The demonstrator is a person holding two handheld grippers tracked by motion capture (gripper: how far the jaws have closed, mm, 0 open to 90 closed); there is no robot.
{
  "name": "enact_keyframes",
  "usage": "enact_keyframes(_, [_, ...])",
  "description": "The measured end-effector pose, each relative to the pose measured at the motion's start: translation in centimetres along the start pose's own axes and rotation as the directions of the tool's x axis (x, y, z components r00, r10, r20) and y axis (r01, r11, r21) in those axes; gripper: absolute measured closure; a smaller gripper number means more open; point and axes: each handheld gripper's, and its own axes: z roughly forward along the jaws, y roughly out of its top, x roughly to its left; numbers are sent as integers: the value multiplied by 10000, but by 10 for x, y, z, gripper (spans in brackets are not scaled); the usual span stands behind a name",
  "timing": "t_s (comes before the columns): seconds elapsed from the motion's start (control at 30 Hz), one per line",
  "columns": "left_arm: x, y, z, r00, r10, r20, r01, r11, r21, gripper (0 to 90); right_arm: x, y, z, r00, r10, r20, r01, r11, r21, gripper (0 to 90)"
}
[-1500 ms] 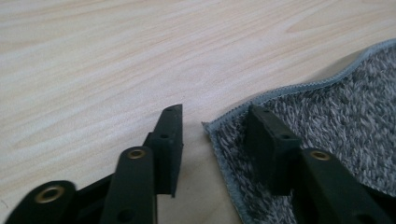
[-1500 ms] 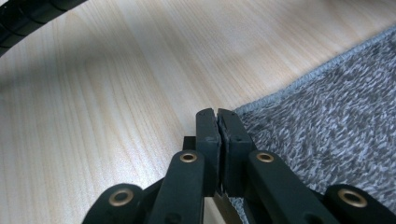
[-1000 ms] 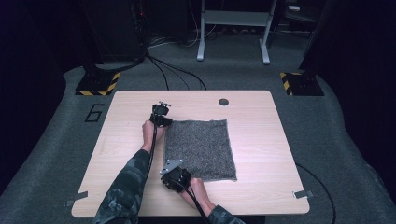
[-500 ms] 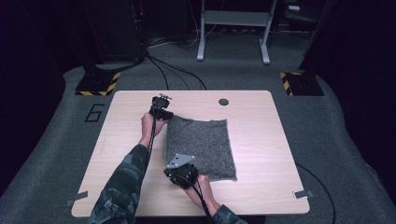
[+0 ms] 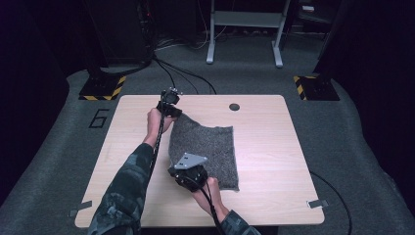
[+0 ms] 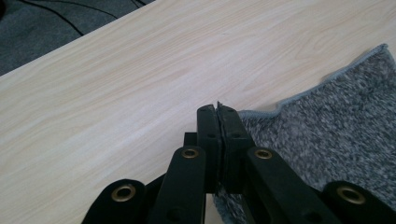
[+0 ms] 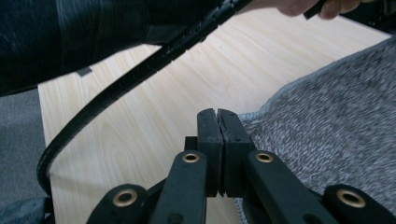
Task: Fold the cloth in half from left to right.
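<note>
Grey cloth [image 5: 208, 147] unmarked; floor numeral "6" [image 5: 99, 118].

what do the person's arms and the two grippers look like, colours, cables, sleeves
Both sleeves are dark camouflage. The left gripper and right gripper have flat black jaws on linkage arms with brass-coloured rivets. A ribbed black cable trails along the left forearm. A grey three-cornered plate tops the right gripper.

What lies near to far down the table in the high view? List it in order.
right gripper → grey cloth → left gripper → dark round hole near the table far edge.
</note>
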Motion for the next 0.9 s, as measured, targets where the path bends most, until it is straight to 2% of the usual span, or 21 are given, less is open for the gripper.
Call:
enact_keyframes(0.2, [0, 7, -10, 9999, 81, -84, -81, 9999, 62, 887, -2, 5, -6, 9999, 84, 108, -81, 9995, -294, 892])
enact_keyframes(0.43, [-7, 14, -12, 9998, 166, -107, -164, 9997, 192, 886, -8, 3, -13, 9993, 272, 248, -262, 9990, -371, 892])
enact_keyframes(0.53, [-8, 16, -14, 9996, 202, -195, -197, 9995, 246, 886, -8, 1, -17, 9995, 100, 313, -86, 9989, -457, 892])
enact_keyframes(0.73, [0, 18, -17, 9995, 21, -318, -11, 9995, 318, 886, -10, -1, -17, 9992, 236, 319, -222, 9988, -435, 892])
enact_keyframes(0.83, [6, 18, -25, 9988, 12, -486, 2, 9996, 296, 886, -6, 4, -14, 9996, 145, 257, -133, 9988, -462, 892])
enact_keyframes(0.9, [9, 20, -31, 9984, -1, -560, 15, 9997, 236, 885, -3, 8, -16, 9997, 86, 245, -70, 9976, -682, 892])
